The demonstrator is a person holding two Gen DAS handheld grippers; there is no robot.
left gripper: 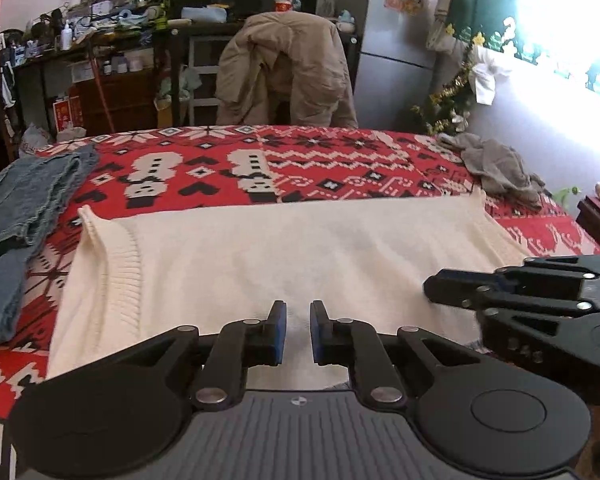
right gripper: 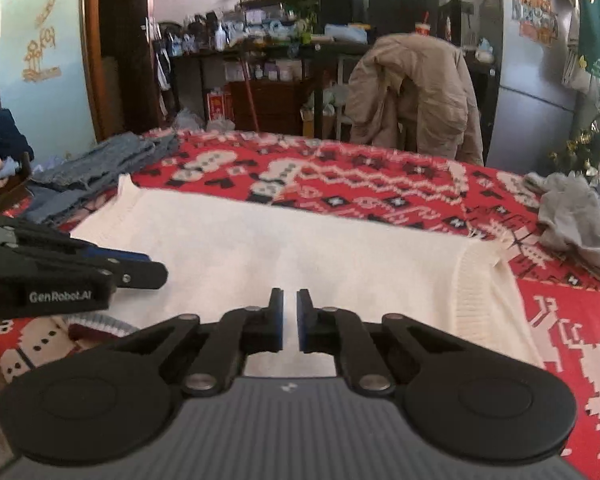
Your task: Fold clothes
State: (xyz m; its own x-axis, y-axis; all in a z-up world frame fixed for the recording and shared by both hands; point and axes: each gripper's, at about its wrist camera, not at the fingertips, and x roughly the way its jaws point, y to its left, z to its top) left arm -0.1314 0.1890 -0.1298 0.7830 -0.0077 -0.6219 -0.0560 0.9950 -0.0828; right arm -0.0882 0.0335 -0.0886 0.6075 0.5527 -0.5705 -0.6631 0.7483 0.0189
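1. The left claw (left gripper: 298, 330) had its jaws nearly together, maybe pinching the cream knitted sweater (left gripper: 260, 256); I could not tell.
2. The sweater lay flat on the red patterned table (left gripper: 340, 160).
3. The right claw (right gripper: 290, 318) was nearly shut too; both should lift evenly.

Cluttered shelves (right gripper: 276, 12); grey fridge (left gripper: 396, 40); perhaps a bright window (left gripper: 572, 16).

Open red blanket (left gripper: 340, 168) beyond my cream sweater (left gripper: 260, 248), jeans (left gripper: 20, 208) crowding frame left, grey garment (left gripper: 496, 168) upper right
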